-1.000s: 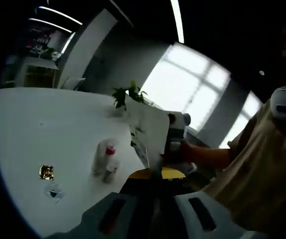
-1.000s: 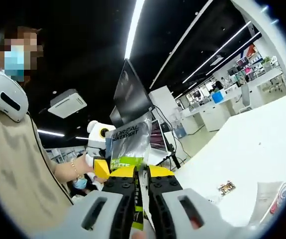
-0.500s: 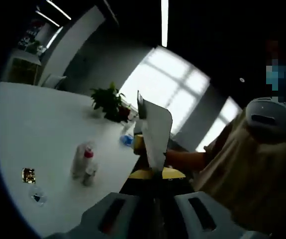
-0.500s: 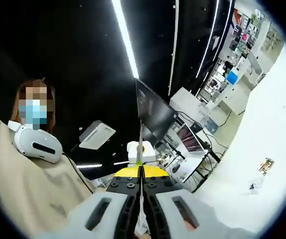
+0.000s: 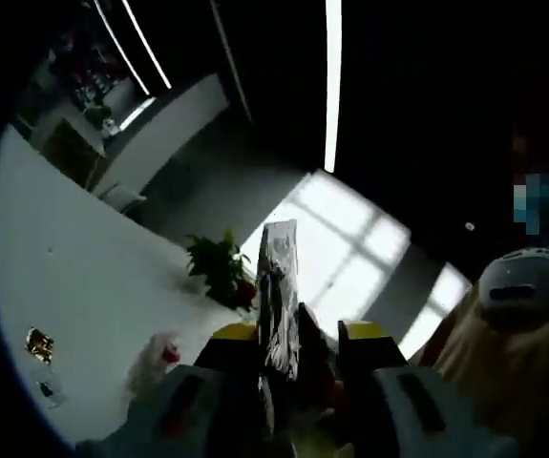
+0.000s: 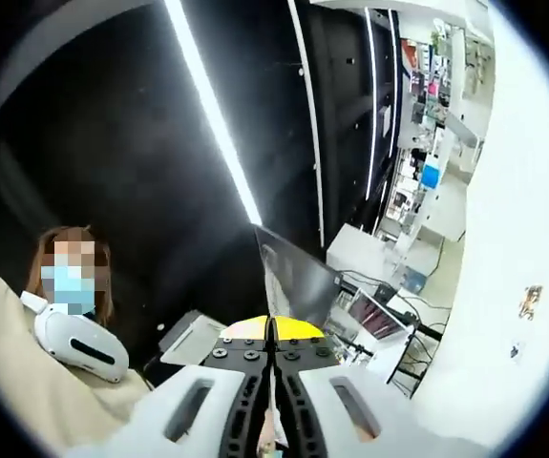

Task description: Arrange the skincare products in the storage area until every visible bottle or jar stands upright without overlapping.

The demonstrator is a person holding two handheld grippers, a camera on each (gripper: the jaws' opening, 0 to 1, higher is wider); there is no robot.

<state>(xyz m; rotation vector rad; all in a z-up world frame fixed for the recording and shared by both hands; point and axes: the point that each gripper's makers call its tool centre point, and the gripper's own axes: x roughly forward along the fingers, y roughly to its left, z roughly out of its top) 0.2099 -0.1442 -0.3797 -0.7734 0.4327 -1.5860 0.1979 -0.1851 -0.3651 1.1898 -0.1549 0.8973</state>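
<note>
A silver skincare pouch [image 5: 279, 286] stands edge-on between the yellow-tipped jaws of my left gripper [image 5: 298, 334]. Those jaws sit apart on either side of it. In the right gripper view the pouch is just a thin edge [image 6: 273, 382] pinched between the jaws of my right gripper [image 6: 274, 329], which is shut on it. Both grippers are raised above the white table [image 5: 73, 286]. A pale bottle with a red cap [image 5: 159, 358] lies on the table below, blurred.
A small gold item [image 5: 37, 343] and a small clear item [image 5: 47, 389] lie on the table; the gold item [image 6: 530, 301] also appears in the right gripper view. A potted plant [image 5: 221, 272] stands at the table's far side. A person wearing a white headset [image 6: 73, 343] is close behind the grippers.
Both views have tilted further up toward the ceiling. The left jaws, closed on the pouch a second ago, now stand apart around it. The right gripper stays shut on the pouch.
</note>
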